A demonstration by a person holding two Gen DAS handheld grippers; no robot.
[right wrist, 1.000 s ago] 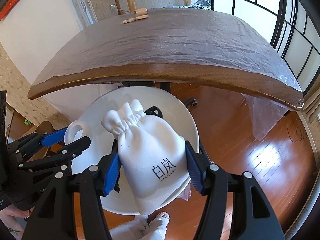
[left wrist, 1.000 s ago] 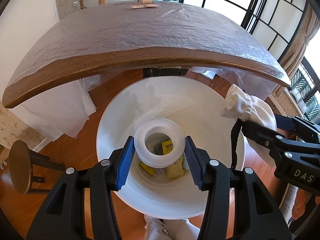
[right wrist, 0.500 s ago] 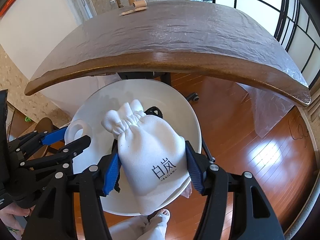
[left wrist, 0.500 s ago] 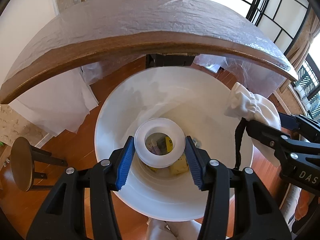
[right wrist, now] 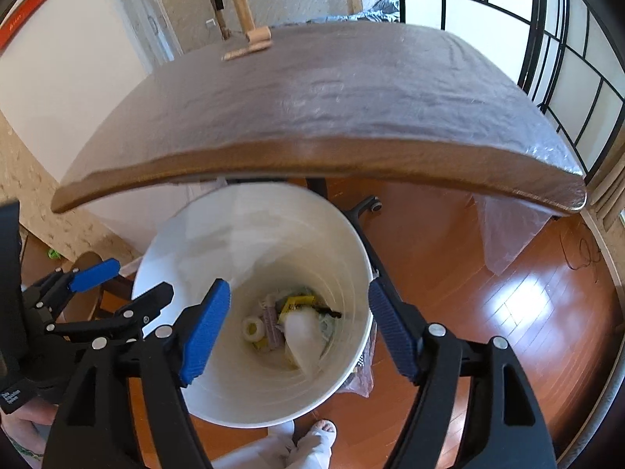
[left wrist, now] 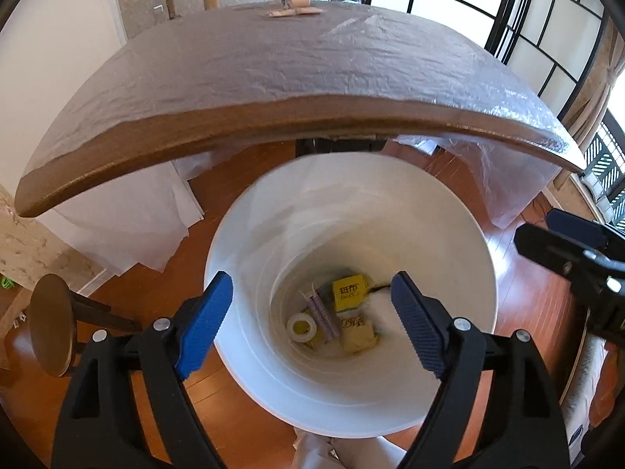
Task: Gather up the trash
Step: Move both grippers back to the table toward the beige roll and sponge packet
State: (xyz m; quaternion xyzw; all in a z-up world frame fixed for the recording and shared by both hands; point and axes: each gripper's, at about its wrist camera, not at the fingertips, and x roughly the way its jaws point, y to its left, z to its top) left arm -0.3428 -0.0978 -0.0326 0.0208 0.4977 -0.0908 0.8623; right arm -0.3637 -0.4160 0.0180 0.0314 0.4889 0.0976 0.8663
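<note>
Bin trash jumbled, pouch (half-buried), labels unreadable

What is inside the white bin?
In the bin: a tape roll, a yellow packet, purple sticks and a white pouch. The pouch covers whatever lies beneath it.

My left gripper hangs spread wide above the white bin; tape roll lies inside.
</note>
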